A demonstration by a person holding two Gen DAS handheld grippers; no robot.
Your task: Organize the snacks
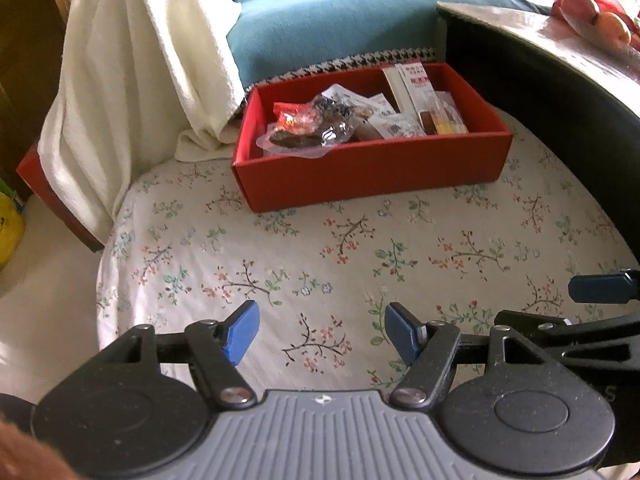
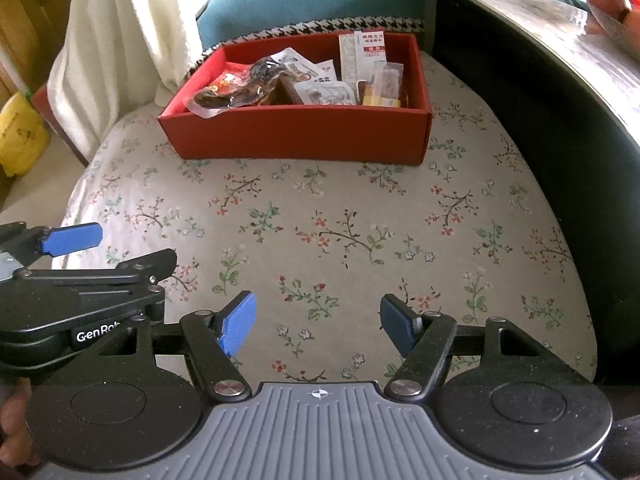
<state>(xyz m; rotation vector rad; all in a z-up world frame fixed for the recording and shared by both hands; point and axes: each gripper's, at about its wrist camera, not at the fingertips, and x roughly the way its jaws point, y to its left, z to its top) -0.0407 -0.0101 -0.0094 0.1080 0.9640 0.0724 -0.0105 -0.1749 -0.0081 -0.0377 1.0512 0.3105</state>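
A red cardboard box (image 1: 360, 172) (image 2: 304, 136) sits at the far side of a floral-covered seat. Inside lie several snack packets: a clear bag of dark pieces (image 1: 312, 132) (image 2: 236, 92), a red wrapper (image 1: 294, 116), white packets (image 2: 324, 92) and a tall white carton (image 1: 408, 84) (image 2: 360, 56) leaning at the right end. My left gripper (image 1: 322, 332) hovers open over the cloth, well short of the box, with nothing between its blue pads. My right gripper (image 2: 318, 322) is open too, empty, beside the left gripper (image 2: 72, 238).
The floral cloth (image 1: 320, 264) covers a rounded seat that drops off at the left. A white towel (image 1: 132, 64) hangs at the left, a teal cushion (image 1: 332, 24) lies behind the box. A dark table edge (image 1: 560, 92) rises on the right. A yellow bag (image 2: 20, 136) sits on the floor.
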